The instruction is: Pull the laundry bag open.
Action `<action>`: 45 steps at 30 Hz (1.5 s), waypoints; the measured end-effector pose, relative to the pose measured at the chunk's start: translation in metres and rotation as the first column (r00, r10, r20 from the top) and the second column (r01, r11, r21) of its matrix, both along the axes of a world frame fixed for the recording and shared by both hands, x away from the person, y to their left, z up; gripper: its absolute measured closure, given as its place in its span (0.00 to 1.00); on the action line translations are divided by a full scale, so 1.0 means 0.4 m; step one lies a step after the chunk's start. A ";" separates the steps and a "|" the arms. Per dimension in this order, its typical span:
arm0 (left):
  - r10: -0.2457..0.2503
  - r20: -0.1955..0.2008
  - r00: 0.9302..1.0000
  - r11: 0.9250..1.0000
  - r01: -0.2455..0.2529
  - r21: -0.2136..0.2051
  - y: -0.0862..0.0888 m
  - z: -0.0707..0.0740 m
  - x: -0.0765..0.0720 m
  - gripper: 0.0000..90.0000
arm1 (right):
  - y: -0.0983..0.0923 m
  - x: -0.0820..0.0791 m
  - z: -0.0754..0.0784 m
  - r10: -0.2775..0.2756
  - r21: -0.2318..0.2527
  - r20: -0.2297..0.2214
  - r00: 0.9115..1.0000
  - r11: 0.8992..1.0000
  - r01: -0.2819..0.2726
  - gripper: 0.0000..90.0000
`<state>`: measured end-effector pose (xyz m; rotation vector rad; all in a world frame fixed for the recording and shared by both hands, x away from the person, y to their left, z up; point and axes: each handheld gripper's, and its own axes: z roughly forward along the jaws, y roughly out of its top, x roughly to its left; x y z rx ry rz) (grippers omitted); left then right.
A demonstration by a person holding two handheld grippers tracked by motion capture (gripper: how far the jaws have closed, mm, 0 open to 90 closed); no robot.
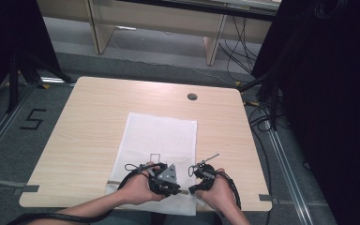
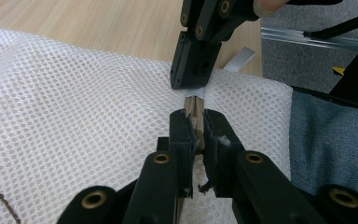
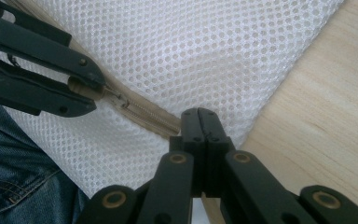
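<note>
A white mesh bag (image 1: 161,133) lies flat on the wooden table (image 1: 84,136), with its beige zipper (image 3: 147,116) running along the near edge. My left gripper (image 2: 196,122) is shut on the zipper tape at the slider. The left gripper (image 3: 91,91) reaches in from the upper left of the right gripper view, with the metal slider (image 3: 114,96) at its tips. My right gripper (image 3: 199,117) is shut on the end of the zipper at the bag's corner. In the left gripper view the right gripper (image 2: 193,70) clamps just beyond my own jaws. From above, the left gripper (image 1: 176,187) and the right gripper (image 1: 193,187) sit close together.
A small brown square mark (image 1: 155,157) is printed on the bag. A round cable hole (image 1: 192,97) is at the table's far side. Blue jeans (image 2: 331,149) show beyond the near table edge. Black curtains (image 1: 337,93) and cables flank the table on the right.
</note>
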<state>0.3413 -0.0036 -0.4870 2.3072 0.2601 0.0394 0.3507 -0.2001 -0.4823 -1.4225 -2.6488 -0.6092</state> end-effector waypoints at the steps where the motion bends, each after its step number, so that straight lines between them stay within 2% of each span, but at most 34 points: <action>1: 0.004 0.003 1.000 1.000 -0.004 0.000 0.002 0.002 -0.001 0.91 | 0.001 0.001 0.002 0.008 -0.018 0.001 1.000 1.000 -0.008 1.00; 3: -0.003 0.015 1.000 1.000 0.003 0.004 0.007 0.006 0.000 0.91 | 0.004 -0.002 0.005 -0.004 -0.020 -0.007 1.000 1.000 0.003 1.00; 4: 0.010 0.001 1.000 1.000 -0.010 -0.002 0.009 0.007 -0.002 0.91 | 0.003 -0.001 0.003 0.005 -0.020 0.005 1.000 1.000 -0.005 1.00; 12: 0.013 0.003 1.000 1.000 -0.013 -0.002 0.021 0.012 -0.002 0.91 | 0.004 -0.001 0.002 0.016 -0.027 0.012 1.000 1.000 -0.016 1.00; 19: 0.026 0.000 1.000 1.000 -0.026 -0.007 0.036 0.016 -0.002 0.91 | 0.008 -0.006 0.005 -0.006 -0.032 0.000 1.000 0.999 0.006 1.00; 29: 0.045 -0.007 0.999 0.999 -0.045 -0.019 0.060 0.019 -0.005 0.91 | 0.010 -0.004 0.005 0.019 -0.045 0.021 1.000 0.999 -0.018 1.00; 32: 0.041 0.001 0.999 0.999 -0.041 -0.018 0.060 0.020 -0.004 0.91 | 0.010 -0.005 0.005 0.021 -0.046 0.023 1.000 0.999 -0.020 1.00; 34: 0.038 -0.002 0.999 0.999 -0.038 -0.017 0.060 0.020 -0.005 0.91 | 0.012 -0.008 0.005 -0.003 -0.039 0.012 1.000 0.999 0.004 1.00; 35: 0.033 0.003 0.999 0.999 -0.033 -0.011 0.060 0.021 -0.007 0.91 | 0.010 -0.005 0.004 0.010 -0.040 0.020 1.000 0.999 -0.009 1.00; 38: 0.029 0.006 1.000 1.000 -0.029 -0.005 0.060 0.022 -0.008 0.91 | 0.012 -0.005 0.006 0.009 -0.048 0.007 1.000 0.999 -0.009 1.00; 41: 0.032 0.008 0.999 0.999 -0.032 -0.007 0.072 0.031 -0.008 0.91 | 0.011 -0.005 0.003 0.013 -0.038 0.028 1.000 0.999 -0.012 1.00; 44: 0.039 -0.005 0.999 0.999 -0.039 -0.015 0.080 0.027 -0.009 0.91 | 0.011 -0.005 0.007 0.002 -0.048 0.001 1.000 0.999 -0.002 1.00; 45: 0.035 -0.003 0.999 0.999 -0.035 -0.009 0.080 0.026 -0.010 0.91 | 0.010 -0.003 0.006 0.008 -0.043 0.005 1.000 0.999 -0.008 1.00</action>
